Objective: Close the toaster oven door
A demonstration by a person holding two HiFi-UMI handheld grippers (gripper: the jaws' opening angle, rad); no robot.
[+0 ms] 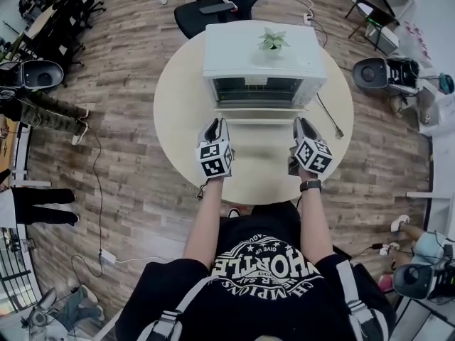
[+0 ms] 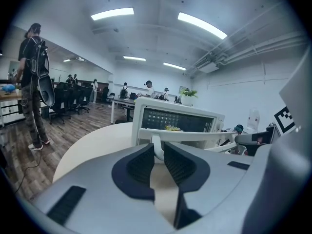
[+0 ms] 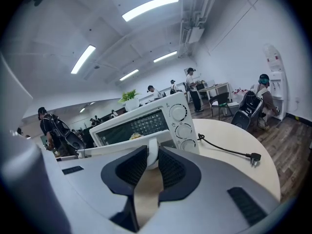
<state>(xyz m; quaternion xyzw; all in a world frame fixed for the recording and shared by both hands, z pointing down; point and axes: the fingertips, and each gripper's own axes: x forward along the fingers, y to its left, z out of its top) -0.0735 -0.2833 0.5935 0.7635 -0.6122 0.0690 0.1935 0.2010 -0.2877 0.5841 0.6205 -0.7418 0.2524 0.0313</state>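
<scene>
Grasp made: left claw [image 2: 157, 152] and right claw [image 3: 152, 156] each clench the door handle [image 1: 259, 121] fronting the toaster oven [image 1: 263, 55]; next, probably swing the lowered door [image 1: 259, 112] upward

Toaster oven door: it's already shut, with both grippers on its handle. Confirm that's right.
Wrong: the toaster oven door is open, folded down flat, as the head view shows. The rest stands: the left gripper and the right gripper are both on its handle.
</scene>
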